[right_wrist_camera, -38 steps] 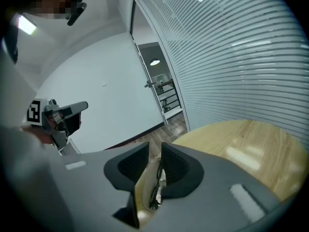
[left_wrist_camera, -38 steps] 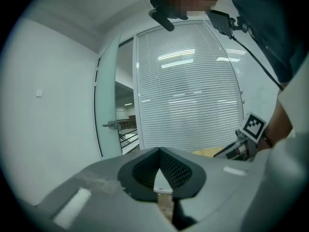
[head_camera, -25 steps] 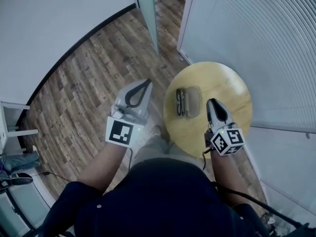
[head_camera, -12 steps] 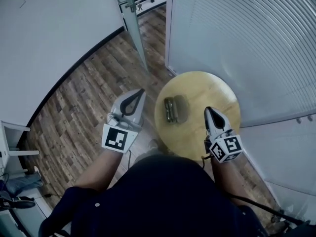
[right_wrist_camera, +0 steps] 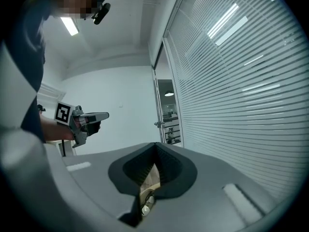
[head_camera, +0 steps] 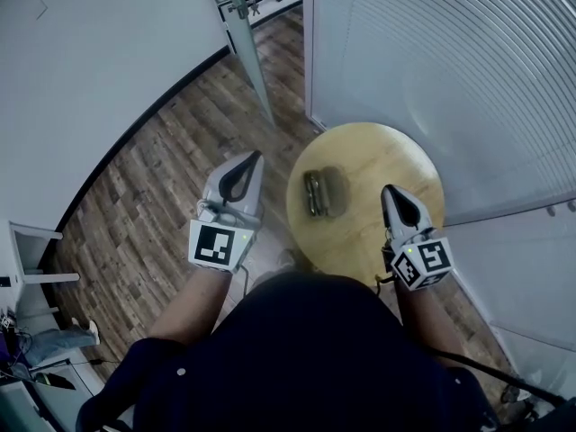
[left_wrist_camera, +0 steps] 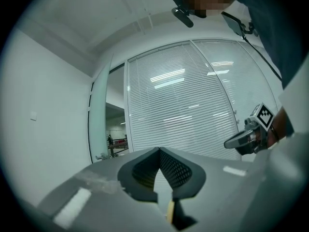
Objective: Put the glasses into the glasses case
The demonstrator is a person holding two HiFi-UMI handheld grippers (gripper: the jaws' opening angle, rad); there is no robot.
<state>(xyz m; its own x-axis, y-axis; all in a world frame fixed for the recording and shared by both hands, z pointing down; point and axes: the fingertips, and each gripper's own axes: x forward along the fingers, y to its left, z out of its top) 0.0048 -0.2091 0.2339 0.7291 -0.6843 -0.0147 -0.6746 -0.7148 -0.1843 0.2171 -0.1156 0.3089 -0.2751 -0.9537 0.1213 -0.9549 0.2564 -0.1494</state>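
Observation:
A round wooden table (head_camera: 396, 156) holds an open olive-grey glasses case (head_camera: 335, 190), and dark glasses (head_camera: 312, 193) lie at its left half. My left gripper (head_camera: 256, 157) hangs shut over the floor, just left of the table's edge and level with the case. Over the table's near right part, my right gripper (head_camera: 388, 190) is shut and empty, to the right of the case. In the left gripper view the jaws meet at the tip (left_wrist_camera: 158, 149), with the right gripper (left_wrist_camera: 245, 138) beyond. In the right gripper view the jaws (right_wrist_camera: 155, 144) also meet.
A wall of white blinds (head_camera: 441, 61) runs close behind and right of the table. A glass door edge with a handle (head_camera: 241, 7) stands at the back. Wooden floor (head_camera: 144, 187) spreads to the left, with a white furniture frame (head_camera: 31, 246) at the far left.
The head view has tilted, so the table sits a little differently in frame. Both grippers stay shut and keep roughly the same places on either side of the case.

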